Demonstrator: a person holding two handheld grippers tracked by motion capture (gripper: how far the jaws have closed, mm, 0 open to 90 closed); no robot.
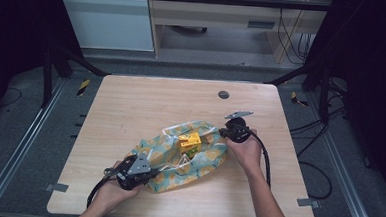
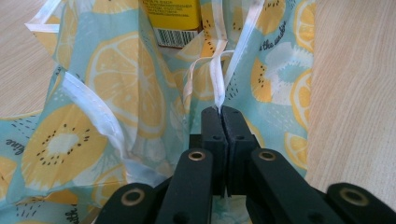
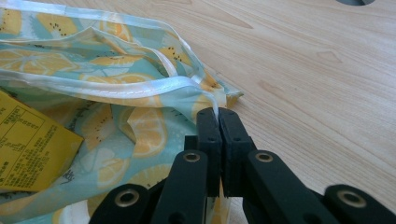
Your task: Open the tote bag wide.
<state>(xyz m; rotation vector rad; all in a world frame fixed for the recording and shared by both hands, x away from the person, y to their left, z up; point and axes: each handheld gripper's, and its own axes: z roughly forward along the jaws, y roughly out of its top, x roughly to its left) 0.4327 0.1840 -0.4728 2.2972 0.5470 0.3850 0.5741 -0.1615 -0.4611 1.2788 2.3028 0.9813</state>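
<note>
On the table (image 1: 131,100), a limp lemon-print bag (image 1: 208,162) holds a yellow box (image 1: 190,140). The left gripper (image 2: 219,112) and right gripper (image 3: 218,114) each clamp its white-trimmed rim; thin fabric probably sags, so the hems look the best hold.

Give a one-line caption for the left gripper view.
Left tongs shut on the white strap of a lemon-print bag.

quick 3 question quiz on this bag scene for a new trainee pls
1. True or false: both grippers are shut on the bag's white trim.
2. Which colour is the box in the bag: A red, B yellow, C black?
3. What does the bag lie on?

Key:
1. True: the left gripper and the right gripper each pinch the white trim of the fruit-print bag.
2. B: the yellow box sits at the bag's mouth.
3. The wooden table.
</note>
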